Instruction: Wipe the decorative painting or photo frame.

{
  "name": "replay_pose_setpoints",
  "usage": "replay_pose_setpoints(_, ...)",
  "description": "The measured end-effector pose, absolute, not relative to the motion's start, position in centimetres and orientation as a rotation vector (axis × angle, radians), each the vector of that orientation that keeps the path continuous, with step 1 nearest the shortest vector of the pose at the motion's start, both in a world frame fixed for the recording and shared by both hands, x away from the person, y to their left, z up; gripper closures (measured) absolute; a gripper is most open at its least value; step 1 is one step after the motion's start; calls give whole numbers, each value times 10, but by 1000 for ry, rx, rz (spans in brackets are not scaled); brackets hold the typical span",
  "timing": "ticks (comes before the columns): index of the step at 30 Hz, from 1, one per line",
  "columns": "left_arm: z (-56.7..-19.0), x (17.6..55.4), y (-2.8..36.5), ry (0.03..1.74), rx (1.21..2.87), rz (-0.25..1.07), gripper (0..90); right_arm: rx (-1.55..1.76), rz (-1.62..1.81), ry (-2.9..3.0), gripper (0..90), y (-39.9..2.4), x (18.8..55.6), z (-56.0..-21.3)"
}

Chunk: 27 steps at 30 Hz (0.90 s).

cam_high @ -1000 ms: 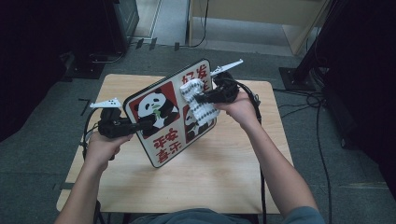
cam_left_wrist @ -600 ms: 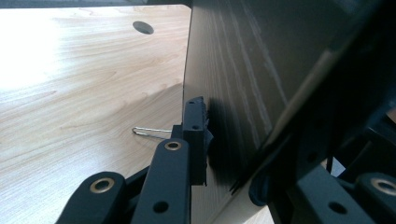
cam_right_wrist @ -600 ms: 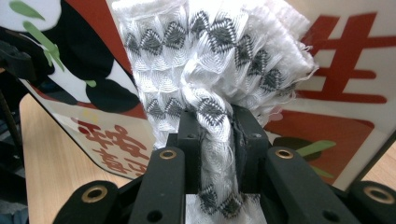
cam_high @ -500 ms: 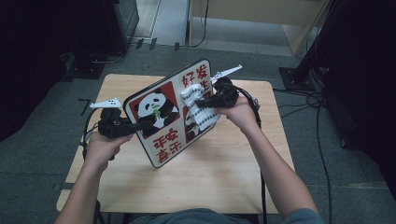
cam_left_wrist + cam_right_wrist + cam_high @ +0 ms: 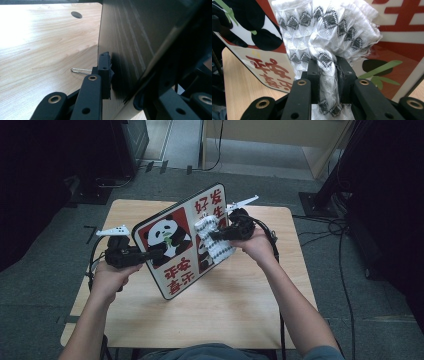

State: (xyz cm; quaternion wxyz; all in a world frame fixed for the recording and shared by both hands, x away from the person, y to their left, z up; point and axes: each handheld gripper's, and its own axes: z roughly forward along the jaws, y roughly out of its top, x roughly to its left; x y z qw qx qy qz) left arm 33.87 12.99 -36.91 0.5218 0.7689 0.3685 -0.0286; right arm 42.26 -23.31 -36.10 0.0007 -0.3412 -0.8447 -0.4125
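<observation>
A board point(image 5: 177, 242) with panda pictures and red characters is held tilted above the wooden table point(image 5: 240, 295). My left gripper point(image 5: 159, 251) is shut on the board's left edge. In the left gripper view its jaws point(image 5: 125, 82) clamp that edge, and the board's wood-grain back point(image 5: 125, 42) faces the camera. My right gripper point(image 5: 214, 235) is shut on a white cloth point(image 5: 212, 245) with a grey diamond pattern and presses it against the board's face. In the right gripper view the cloth point(image 5: 324, 32) bunches out between the jaws point(image 5: 328, 72) against the red-and-white board point(image 5: 402, 32).
A thin wire clip point(image 5: 81, 70) lies on the tabletop point(image 5: 37, 50) under the board, near a round hole point(image 5: 76, 14). Cables point(image 5: 330, 227) trail over the floor at the right. Dark cabinets point(image 5: 50, 160) stand at the far left.
The right gripper and cloth have slid a little down the board's face, toward the person. The left gripper and board have stayed nearly still.
</observation>
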Motion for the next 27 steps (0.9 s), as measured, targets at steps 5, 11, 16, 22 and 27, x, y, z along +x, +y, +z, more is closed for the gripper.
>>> replay_pose_setpoints(5, -369, 339, 130, 884, 1842, -69, 765, -1072, -1293, -2641, 765, -233, 421, -365)
replay_pose_setpoints(11, -369, 339, 130, 882, 1842, -68, 765, -1082, -1286, -2632, 765, -235, 420, -372)
replay_pose_setpoints(16, -369, 339, 130, 882, 1842, -71, 765, -1092, -1278, -2621, 765, -236, 419, -377)
replay_pose_setpoints(22, -369, 339, 130, 885, 1841, -71, 766, -1087, -1285, -2625, 765, -237, 417, -383)
replay_pose_setpoints(27, -369, 339, 130, 886, 1842, -71, 766, -1087, -1282, -2615, 765, -238, 416, -388)
